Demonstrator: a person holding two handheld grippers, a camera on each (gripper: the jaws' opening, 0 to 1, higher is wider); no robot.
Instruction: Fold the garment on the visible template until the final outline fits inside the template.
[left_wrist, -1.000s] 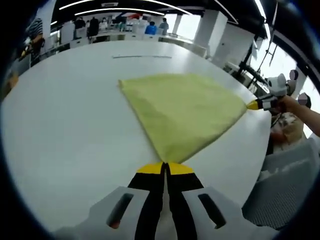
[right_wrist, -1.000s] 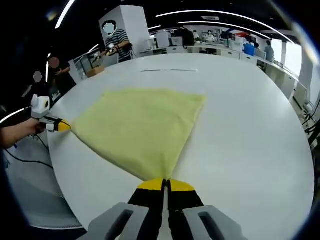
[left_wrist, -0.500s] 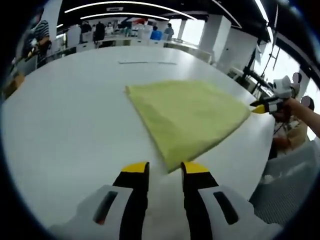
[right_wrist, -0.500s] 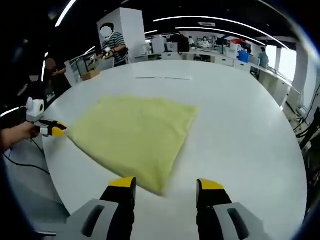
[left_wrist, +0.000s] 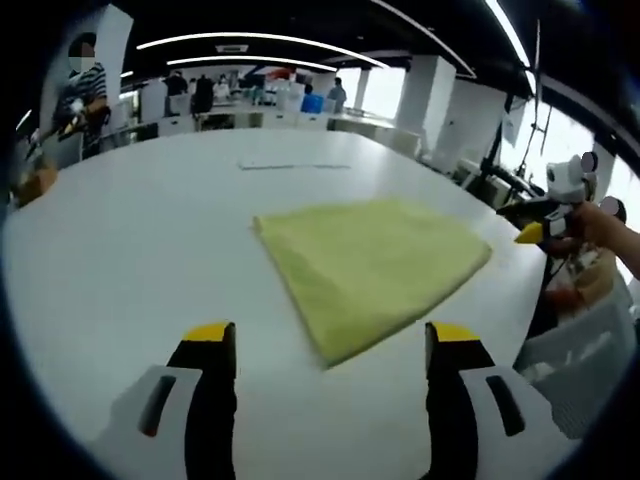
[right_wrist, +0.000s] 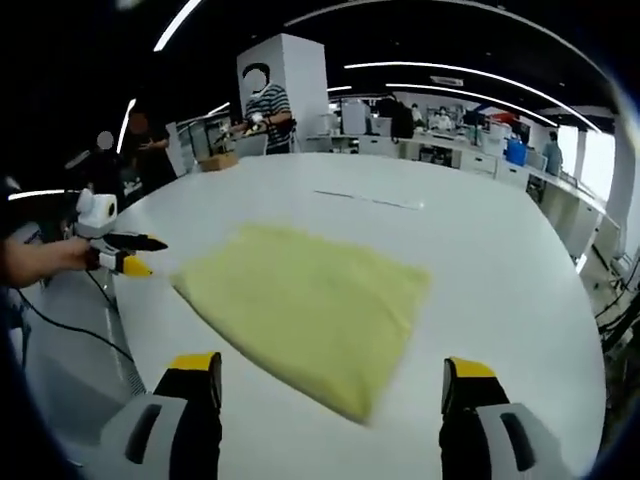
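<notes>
While both tools hang above the table (left_wrist: 120, 250):
Left gripper (left_wrist: 325, 345): jaws wide, holding nothing.
Right gripper (right_wrist: 330, 375): jaws wide, holding nothing.
Garment (left_wrist: 370, 265): yellow-green, folded flat on the table, near its edge closest to the grippers.

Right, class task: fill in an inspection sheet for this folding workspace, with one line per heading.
Surface: large white table, bare around the cloth.
Job's things: yellow-green folded cloth garment lying flat; thin dark template line beyond it.
Clutter: nothing seen on the table.
Grippers: left hand-held gripper open, apart from the cloth; right hand-held gripper open, apart from the cloth.
Cables: black cable hanging beside the table edge.
Surroundings: open office, desks, people standing.
</notes>
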